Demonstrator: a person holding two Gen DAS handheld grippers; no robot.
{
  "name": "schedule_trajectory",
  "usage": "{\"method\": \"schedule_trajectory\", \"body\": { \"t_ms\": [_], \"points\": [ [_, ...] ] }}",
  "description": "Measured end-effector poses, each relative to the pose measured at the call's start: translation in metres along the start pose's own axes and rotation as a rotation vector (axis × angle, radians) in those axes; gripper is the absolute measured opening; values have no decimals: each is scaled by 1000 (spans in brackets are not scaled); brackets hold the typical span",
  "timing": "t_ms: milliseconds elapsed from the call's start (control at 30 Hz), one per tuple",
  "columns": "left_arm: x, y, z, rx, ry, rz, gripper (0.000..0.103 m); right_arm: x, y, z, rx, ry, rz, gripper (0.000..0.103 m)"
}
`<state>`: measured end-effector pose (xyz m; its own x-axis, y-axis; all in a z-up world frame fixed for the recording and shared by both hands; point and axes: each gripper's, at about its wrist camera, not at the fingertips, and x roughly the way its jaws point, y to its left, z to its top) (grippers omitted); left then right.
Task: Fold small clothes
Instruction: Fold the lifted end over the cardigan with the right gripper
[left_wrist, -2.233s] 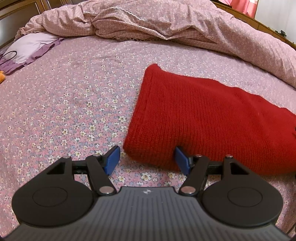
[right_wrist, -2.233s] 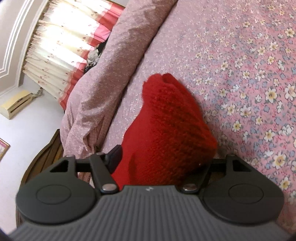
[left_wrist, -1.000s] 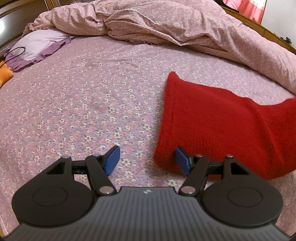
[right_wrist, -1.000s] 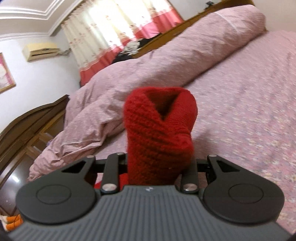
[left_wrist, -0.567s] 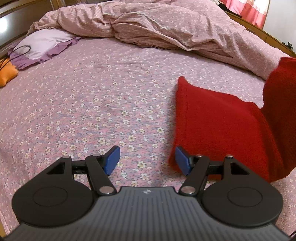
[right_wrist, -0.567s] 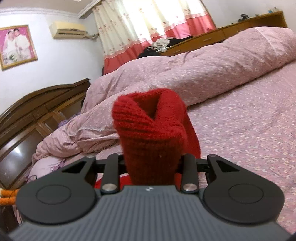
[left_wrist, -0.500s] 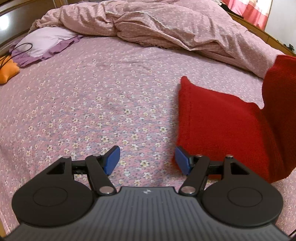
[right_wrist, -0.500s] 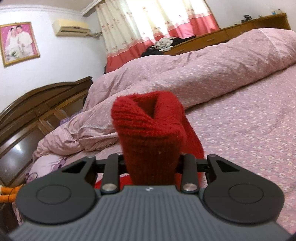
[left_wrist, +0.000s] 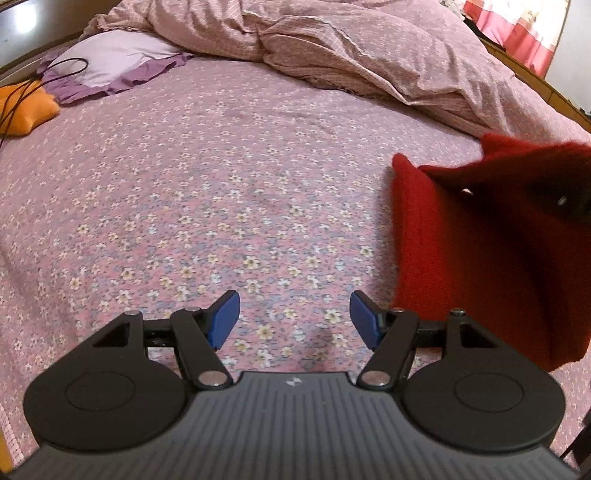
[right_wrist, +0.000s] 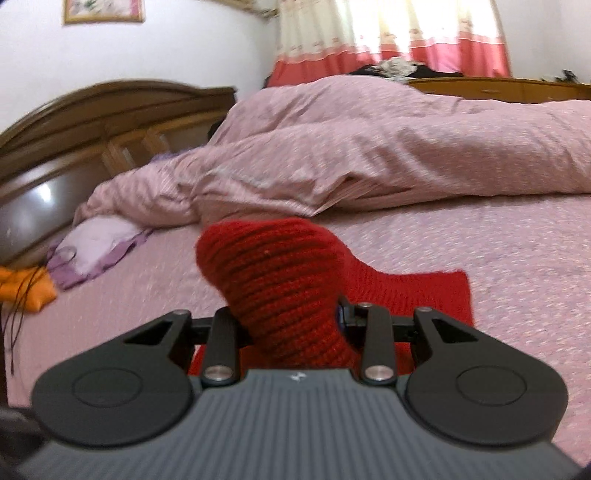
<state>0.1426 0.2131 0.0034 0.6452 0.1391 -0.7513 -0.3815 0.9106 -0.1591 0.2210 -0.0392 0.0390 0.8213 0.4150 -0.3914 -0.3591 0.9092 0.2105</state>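
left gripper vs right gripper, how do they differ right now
The left gripper is open with nothing between its blue pads, over bare bedsheet; the right gripper is shut on a bunched end of the red knit garment, lifting it. Both are the same black build.

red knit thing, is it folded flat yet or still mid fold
Mid fold: the right gripper holds one end of the red knit lifted over the part lying on the bed.
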Motion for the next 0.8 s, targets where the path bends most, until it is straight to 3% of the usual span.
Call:
{"method": "schedule_trajectory", "body": {
  "t_ms": [467, 800],
  "points": [
    [-8, 0, 5, 4, -25, -2, 71, -6, 27, -30, -112, 79, 105, 61],
    [-30, -11, 11, 26, -71, -29, 71, -32, 18, -26, -10, 68, 165, 62]
  ]
}}
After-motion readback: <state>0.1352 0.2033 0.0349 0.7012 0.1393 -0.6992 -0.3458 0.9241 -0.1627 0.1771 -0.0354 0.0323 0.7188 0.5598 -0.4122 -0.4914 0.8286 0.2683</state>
